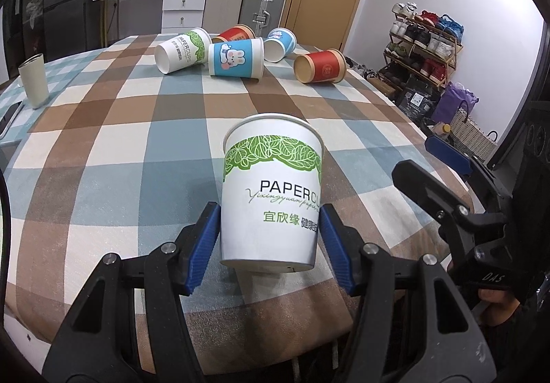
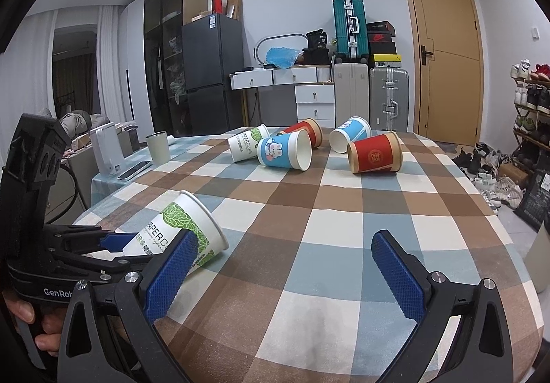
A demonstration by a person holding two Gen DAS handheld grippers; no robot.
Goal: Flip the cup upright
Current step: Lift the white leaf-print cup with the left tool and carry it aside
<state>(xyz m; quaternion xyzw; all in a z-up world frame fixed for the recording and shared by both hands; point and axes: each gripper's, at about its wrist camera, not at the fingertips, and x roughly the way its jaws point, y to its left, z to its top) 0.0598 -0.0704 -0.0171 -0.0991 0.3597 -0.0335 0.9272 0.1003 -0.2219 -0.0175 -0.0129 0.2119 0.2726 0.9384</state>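
Note:
My left gripper is shut on a white paper cup with a green leaf band, its blue pads on both sides of the lower wall. In the right wrist view that cup is tilted, mouth pointing right, held just above the checked tablecloth. My right gripper is open and empty, to the right of the cup; it also shows at the right edge of the left wrist view.
Several paper cups lie on their sides at the far end: white-green, blue rabbit, red, another blue and another red. A pale tumbler and a phone sit at the left.

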